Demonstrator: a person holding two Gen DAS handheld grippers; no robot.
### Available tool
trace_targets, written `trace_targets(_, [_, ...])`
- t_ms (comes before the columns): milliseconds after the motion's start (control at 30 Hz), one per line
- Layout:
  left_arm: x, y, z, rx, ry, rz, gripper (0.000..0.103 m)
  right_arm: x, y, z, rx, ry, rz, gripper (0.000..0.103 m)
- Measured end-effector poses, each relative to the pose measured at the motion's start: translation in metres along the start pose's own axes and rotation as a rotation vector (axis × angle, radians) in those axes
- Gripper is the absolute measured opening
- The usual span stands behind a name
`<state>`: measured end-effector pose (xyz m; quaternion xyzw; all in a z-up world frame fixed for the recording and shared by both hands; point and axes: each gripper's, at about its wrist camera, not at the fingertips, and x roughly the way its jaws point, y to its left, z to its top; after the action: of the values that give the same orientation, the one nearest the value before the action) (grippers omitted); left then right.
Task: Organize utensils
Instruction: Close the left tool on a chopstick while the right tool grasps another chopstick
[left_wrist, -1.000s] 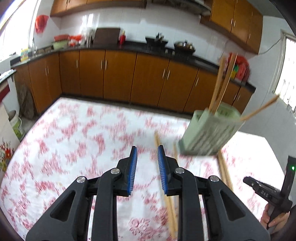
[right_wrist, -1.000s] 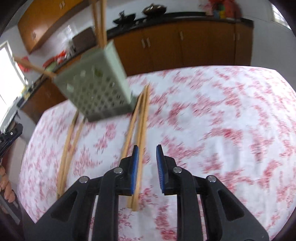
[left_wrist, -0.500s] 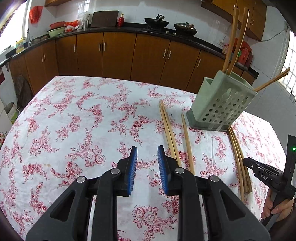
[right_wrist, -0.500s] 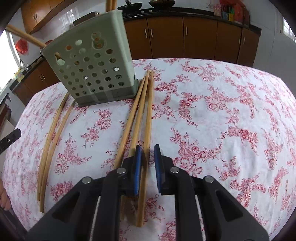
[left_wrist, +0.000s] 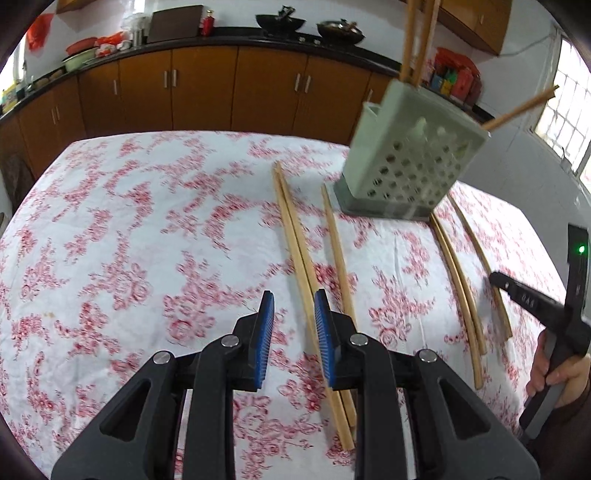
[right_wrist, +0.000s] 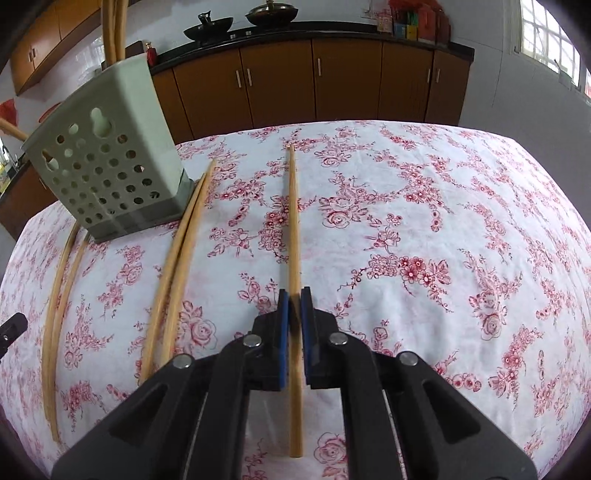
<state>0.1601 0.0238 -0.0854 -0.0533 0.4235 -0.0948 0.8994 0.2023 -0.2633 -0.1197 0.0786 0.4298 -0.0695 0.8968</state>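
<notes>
The chopsticks (left_wrist: 417, 44) standing in the holder (left_wrist: 410, 166) run past the top edge, tips unseen.

Floral-clothed table (right_wrist: 424, 229) bears green holder (right_wrist: 110, 177) and loose chopsticks (right_wrist: 177, 273)

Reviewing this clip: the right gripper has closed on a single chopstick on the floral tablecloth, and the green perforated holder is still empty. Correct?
Not quite: the green perforated holder is not empty. The left wrist view shows chopsticks standing in it. The rest holds: the right gripper, whose jaws have just been closing, is clamped on a single chopstick over the floral tablecloth.
</notes>
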Motion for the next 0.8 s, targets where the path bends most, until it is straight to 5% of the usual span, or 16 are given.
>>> trace_targets(700, [0.023, -0.012, -0.008, 0.033, 0.053, 0.057, 0.019, -0.003, 0.002, -0.004, -0.005, -0.004, 0.009, 0.008])
trace_targets(800, [0.024, -0.016, -0.008, 0.058, 0.038, 0.093, 0.012, -0.003, 0.006, -0.005, -0.02, -0.007, 0.01, 0.01])
